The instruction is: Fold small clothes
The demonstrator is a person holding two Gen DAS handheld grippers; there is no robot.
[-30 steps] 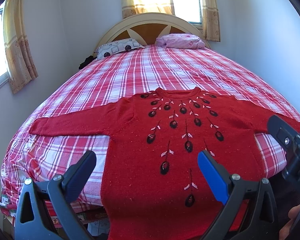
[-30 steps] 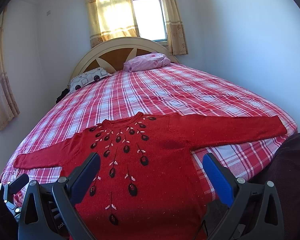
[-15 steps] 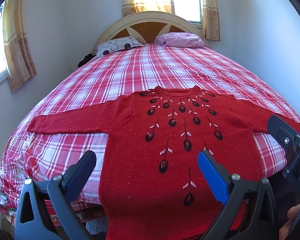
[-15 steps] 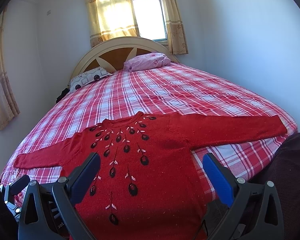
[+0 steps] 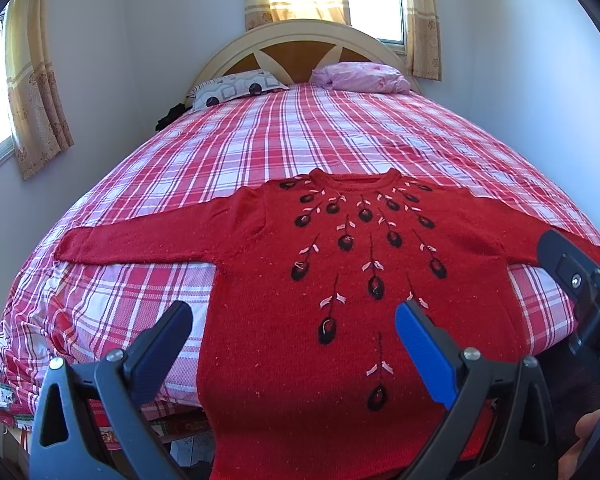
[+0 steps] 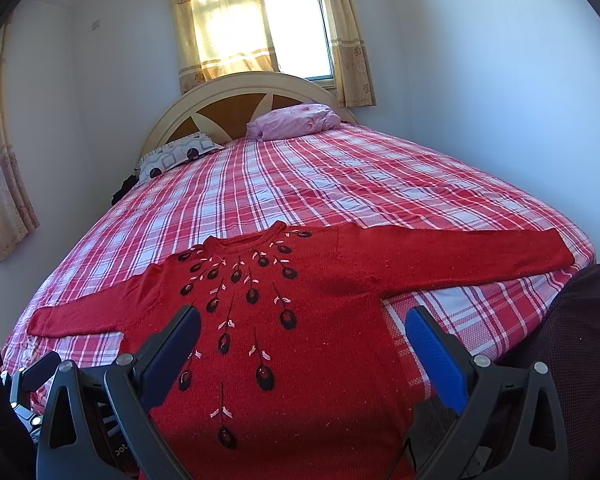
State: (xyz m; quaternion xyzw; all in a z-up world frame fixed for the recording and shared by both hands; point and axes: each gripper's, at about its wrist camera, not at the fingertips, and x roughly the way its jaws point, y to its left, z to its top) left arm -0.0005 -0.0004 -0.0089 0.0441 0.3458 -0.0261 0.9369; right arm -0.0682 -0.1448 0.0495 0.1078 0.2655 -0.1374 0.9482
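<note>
A red knitted sweater [image 5: 340, 280] with dark embroidered flowers lies flat, front up, at the foot of the bed, both sleeves spread sideways and its hem hanging over the edge. It also shows in the right wrist view [image 6: 300, 320]. My left gripper [image 5: 294, 322] is open and empty, held above the sweater's lower left part. My right gripper [image 6: 302, 328] is open and empty above the lower body of the sweater. The right gripper also shows at the right edge of the left wrist view [image 5: 580, 280].
The bed has a red and white plaid cover [image 5: 300, 140]. A patterned pillow [image 5: 236, 88] and a pink bundle [image 5: 360, 76] lie by the curved headboard [image 5: 300, 44]. Walls stand close on both sides. A dark chair back [image 6: 580, 340] is at the right.
The left wrist view has shifted slightly, so the sweater sits a little lower and left in it. The right gripper has stayed still. Both grippers stay open.
</note>
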